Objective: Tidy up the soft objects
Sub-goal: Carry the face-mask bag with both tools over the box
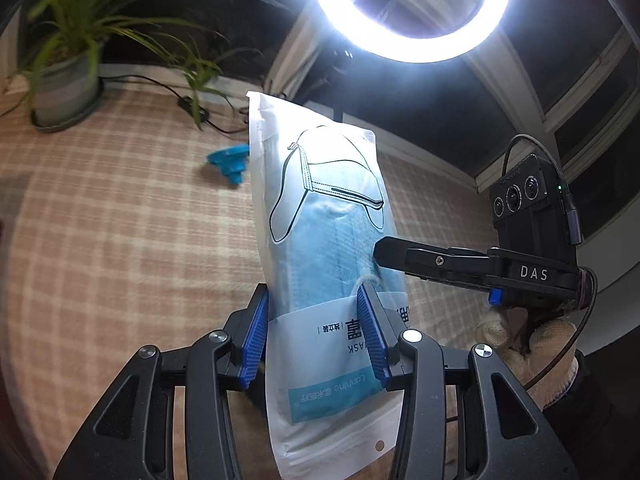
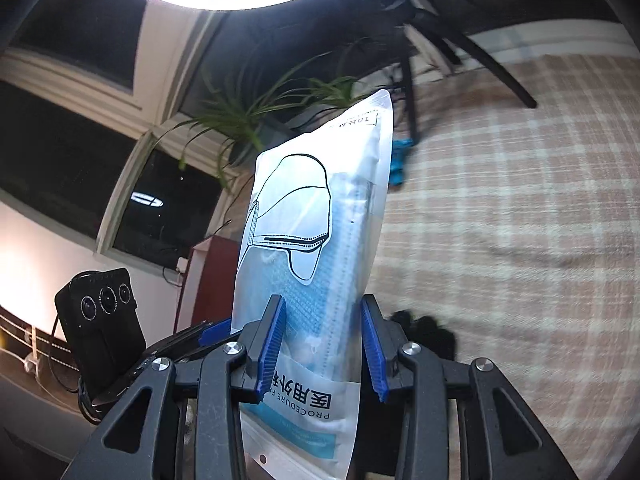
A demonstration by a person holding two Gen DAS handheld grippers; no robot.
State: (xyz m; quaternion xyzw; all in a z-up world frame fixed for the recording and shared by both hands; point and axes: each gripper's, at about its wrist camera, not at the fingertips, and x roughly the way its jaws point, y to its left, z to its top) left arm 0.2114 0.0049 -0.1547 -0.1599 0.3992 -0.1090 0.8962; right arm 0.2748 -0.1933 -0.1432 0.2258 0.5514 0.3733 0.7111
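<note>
Each wrist camera is looking forward along its own claw, very close to the white plastic pack of blue face masks [image 1: 320,240] [image 2: 316,248]. Both are sharing this pack and the checked beige bedcover [image 1: 120,240] [image 2: 520,220].

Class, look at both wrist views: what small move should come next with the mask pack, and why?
Probably lower the white plastic pack of blue face masks toward the checked tablecloth. It is pinched upright in the left tool and sits between the pads of the right tool, in the air above the cloth.
</note>
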